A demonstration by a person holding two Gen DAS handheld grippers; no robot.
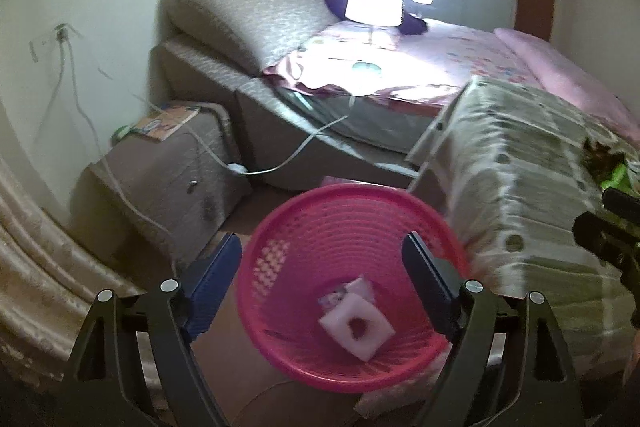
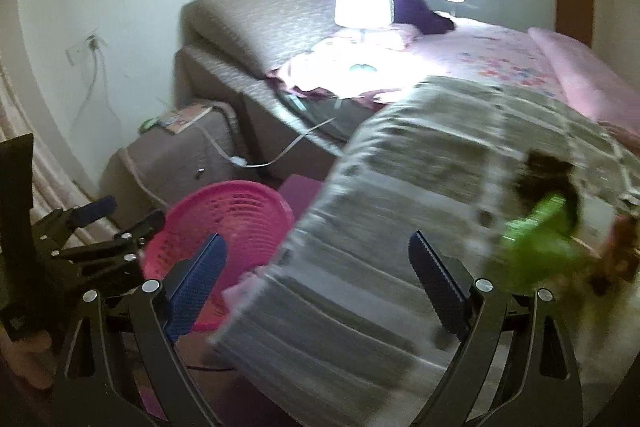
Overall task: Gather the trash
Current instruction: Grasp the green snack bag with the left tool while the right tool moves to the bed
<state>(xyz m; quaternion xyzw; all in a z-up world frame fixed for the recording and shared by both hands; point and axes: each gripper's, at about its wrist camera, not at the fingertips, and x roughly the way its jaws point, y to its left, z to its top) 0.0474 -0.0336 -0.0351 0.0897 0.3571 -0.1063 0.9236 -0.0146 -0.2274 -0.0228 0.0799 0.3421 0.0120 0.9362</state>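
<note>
while poised over the round pink plastic mesh basket [image 1: 352, 267], left gripper [image 1: 322, 279] wide apart and empty; white square foam scrap with a hole [image 1: 358, 327] already at the basket's bottom. right gripper [image 2: 316, 275] equally wide, empty, above the striped grey-green cloth-covered table [image 2: 400, 187]. crumpled green and dark wrapper litter [image 2: 548, 223] near the table's right edge. risk: blurred, hasty reach snagging loose cloth, dragging litter off the edge. open room mid-table; basket just beside its left edge.
</note>
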